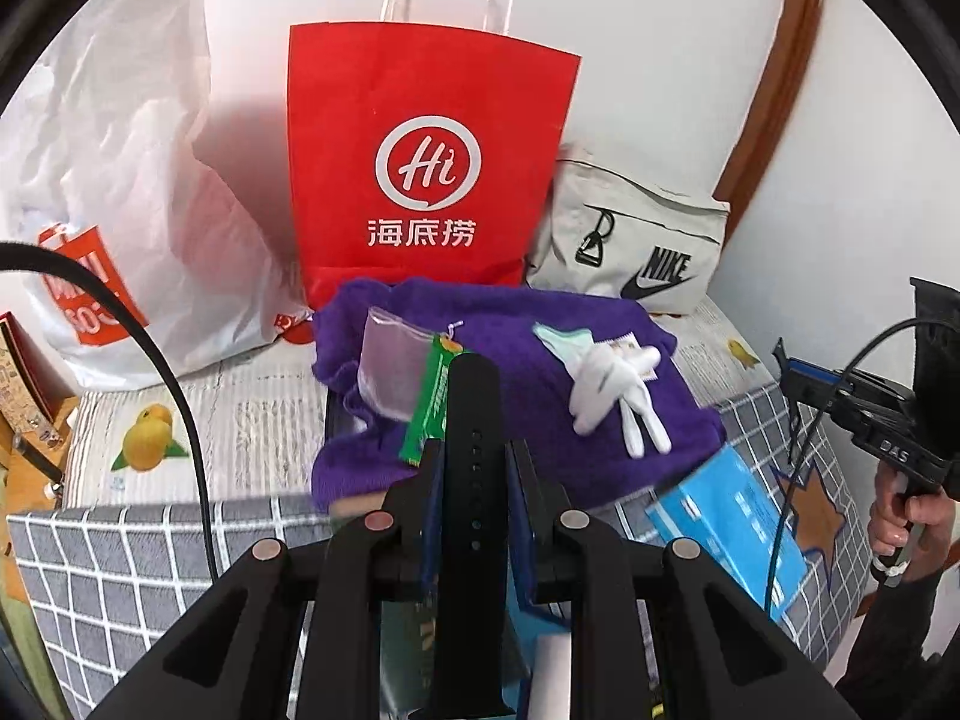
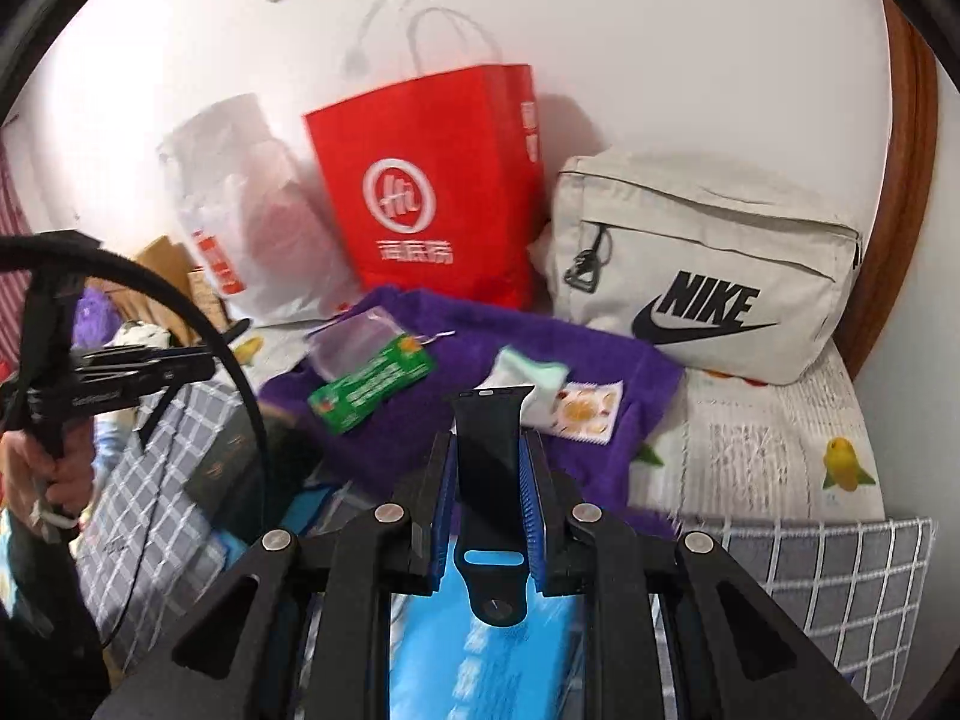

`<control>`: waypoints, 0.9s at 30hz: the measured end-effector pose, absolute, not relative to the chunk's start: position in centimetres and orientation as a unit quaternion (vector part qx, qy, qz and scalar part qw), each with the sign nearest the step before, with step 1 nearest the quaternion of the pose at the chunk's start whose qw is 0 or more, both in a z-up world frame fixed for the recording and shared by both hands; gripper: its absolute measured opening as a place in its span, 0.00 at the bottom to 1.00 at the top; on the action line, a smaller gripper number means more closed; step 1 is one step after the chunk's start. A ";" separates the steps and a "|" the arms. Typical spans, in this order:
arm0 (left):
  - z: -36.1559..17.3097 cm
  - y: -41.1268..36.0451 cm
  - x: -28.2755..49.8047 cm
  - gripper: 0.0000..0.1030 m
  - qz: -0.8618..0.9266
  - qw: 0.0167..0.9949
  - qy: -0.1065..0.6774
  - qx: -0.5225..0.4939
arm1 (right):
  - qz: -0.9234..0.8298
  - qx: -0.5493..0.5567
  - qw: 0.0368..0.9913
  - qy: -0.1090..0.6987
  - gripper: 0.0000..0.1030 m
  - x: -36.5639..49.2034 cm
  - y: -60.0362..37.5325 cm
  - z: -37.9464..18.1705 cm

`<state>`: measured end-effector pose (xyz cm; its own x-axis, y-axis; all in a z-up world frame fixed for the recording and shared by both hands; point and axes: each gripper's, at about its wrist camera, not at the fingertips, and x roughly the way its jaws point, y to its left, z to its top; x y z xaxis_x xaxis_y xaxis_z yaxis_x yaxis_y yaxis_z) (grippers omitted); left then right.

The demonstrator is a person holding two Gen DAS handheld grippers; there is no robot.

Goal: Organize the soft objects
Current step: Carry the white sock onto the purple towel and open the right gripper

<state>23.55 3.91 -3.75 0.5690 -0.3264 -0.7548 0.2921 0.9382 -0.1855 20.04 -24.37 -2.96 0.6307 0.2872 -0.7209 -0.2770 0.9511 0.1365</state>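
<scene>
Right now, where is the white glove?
In the left wrist view, the white glove lies on the purple towel, right of centre, in front of the Nike bag.

Each tool, left tool (image 1: 474,450) and right tool (image 2: 489,450), has black linkage arms, round silver pivot screws and blue ribbed pads. Black cables trail from both handles; sleeves are dark.

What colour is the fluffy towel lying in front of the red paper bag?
Purple towel, plain with no pattern; it shows best in the left wrist view.
</scene>
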 end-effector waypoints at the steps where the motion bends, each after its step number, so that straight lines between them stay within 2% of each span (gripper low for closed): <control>1: -3.9 3.9 24.0 0.18 -0.173 0.885 0.431 -0.020 | 0.152 0.008 0.902 0.404 0.20 20.7 -24.4 -3.2; 13: -4.5 1.5 30.9 0.19 -0.165 0.887 0.431 -0.012 | 0.099 0.026 0.887 0.450 0.20 29.9 -24.5 -6.5; 27: -8.2 0.2 33.7 0.19 -0.176 0.872 0.457 -0.017 | 0.119 0.029 0.850 0.513 0.20 31.6 -24.6 -11.2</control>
<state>33.72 0.20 -8.22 0.5207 -0.3230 -0.7903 0.2922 0.9372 -0.1906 31.64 -24.63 -11.23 0.4456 0.2323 -0.8646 -0.1719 0.9700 0.1720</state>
